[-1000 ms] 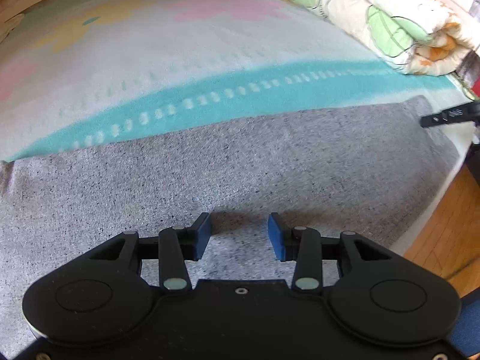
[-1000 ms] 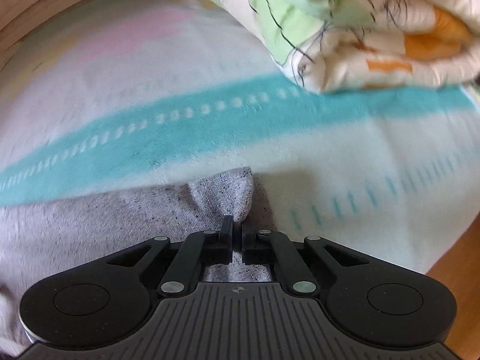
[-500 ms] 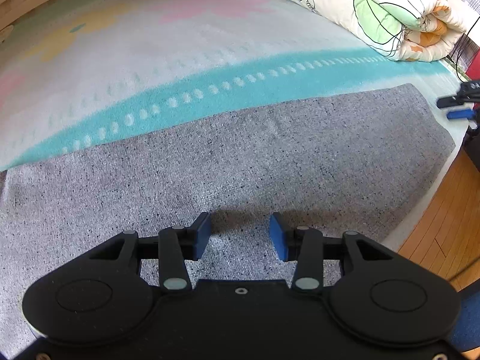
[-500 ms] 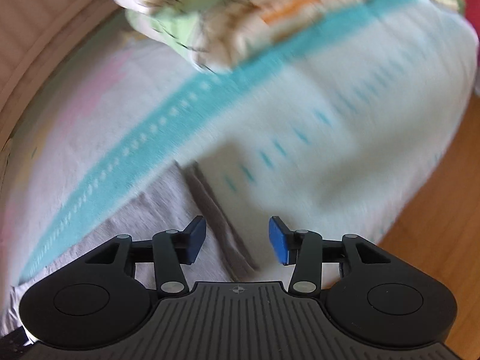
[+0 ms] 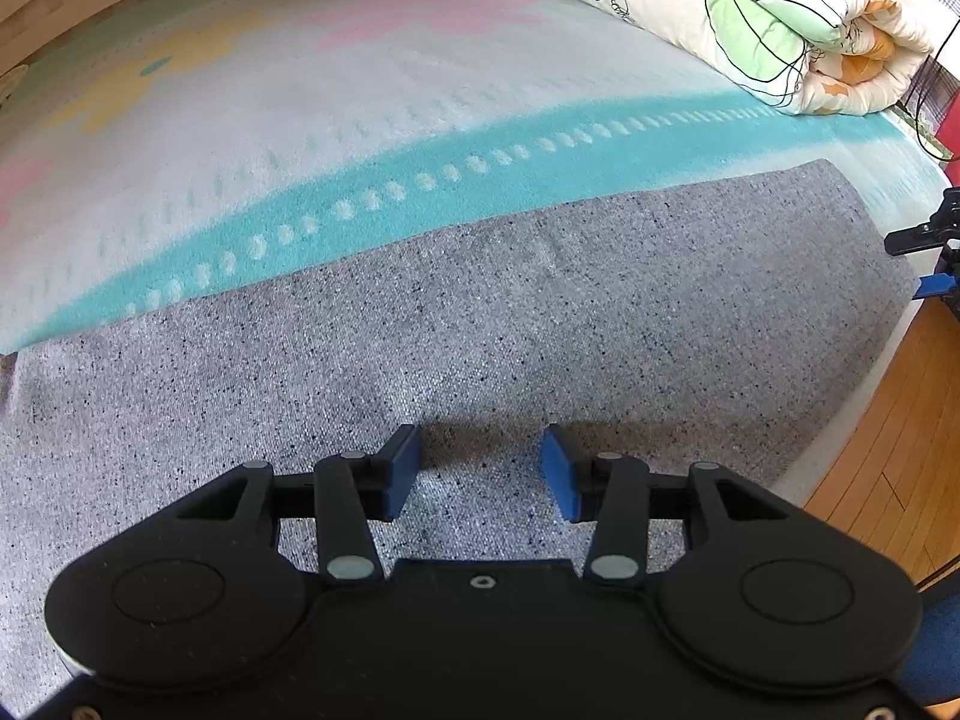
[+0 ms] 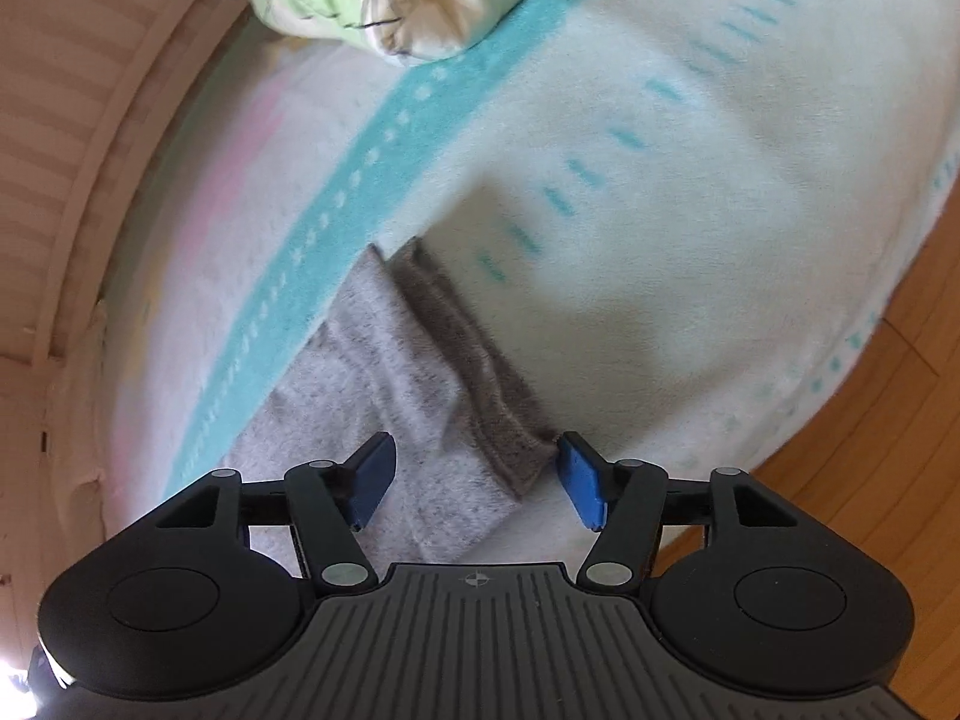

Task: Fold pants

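Note:
Grey speckled pants (image 5: 540,312) lie flat across the bed, running to the right edge. My left gripper (image 5: 480,468) hovers just over the cloth, open, with nothing pinched between its blue pads. In the right wrist view the end of the pants (image 6: 360,372) with its darker hem band (image 6: 468,360) lies on the blanket. My right gripper (image 6: 477,480) stands above that end with its jaws opening; the hem tip lies below the gap and the pads do not press on it. The right gripper (image 5: 930,261) also shows at the far right of the left wrist view.
A pale blanket (image 5: 300,120) with a teal stripe covers the bed. A rolled flowered quilt (image 5: 750,30) lies at the far right corner. Wooden floor (image 5: 888,420) begins just past the bed edge on the right. Wood panelling (image 6: 90,150) runs behind the bed.
My right gripper let go of the pants' corner, opened wide and rolled; the hem now lies flat on the blanket. The left gripper has hardly moved.

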